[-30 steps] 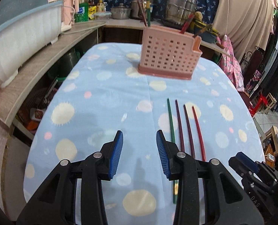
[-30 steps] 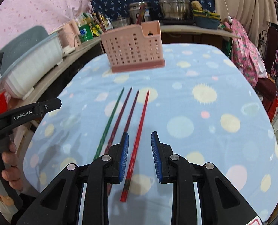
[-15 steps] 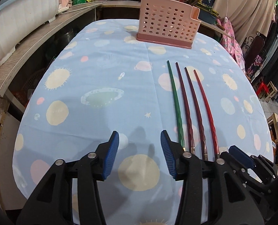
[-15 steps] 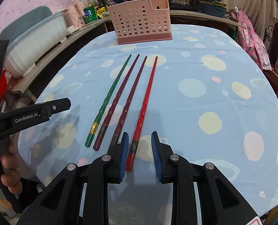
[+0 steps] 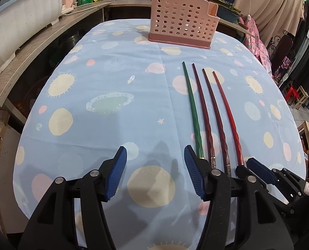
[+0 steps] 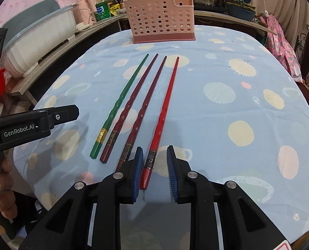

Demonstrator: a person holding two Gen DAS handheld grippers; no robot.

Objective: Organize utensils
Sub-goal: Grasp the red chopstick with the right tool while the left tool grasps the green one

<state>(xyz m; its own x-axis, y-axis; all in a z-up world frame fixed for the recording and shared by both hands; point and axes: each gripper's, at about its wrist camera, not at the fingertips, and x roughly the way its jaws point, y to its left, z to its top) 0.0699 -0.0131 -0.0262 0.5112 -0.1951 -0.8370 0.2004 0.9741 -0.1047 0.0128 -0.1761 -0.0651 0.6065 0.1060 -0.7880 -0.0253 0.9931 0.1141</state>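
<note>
On the surface, under its blue planet-print cloth, your pink perforated holder stands at the far end, well apart from the four chopsticks lying side by side in front of you with their thick ends toward you. From left to right they run green chopstick, two dark red chopsticks, then the bright red chopstick.

Your left claw is opening and has nothing between its jaws; only bare cloth shows there, and its right finger sits just beside the butt of the green stick. Your right claw is closing, jaws still apart, with the butt end of the bright red chopstick between them; the pads do not appear to press on it yet.

The main risk, as I judge it, is crowding. The nearer dark red stick passes under or right beside your right claw's left finger, so a closing jaw could nudge it, roll it into its neighbours, or trap two sticks at once. Gripping only the very butt also means the long thin end may droop or swing when you lift, and could miss the holder's opening. On the left, the finger so near the green stick could knock it askew.
</note>
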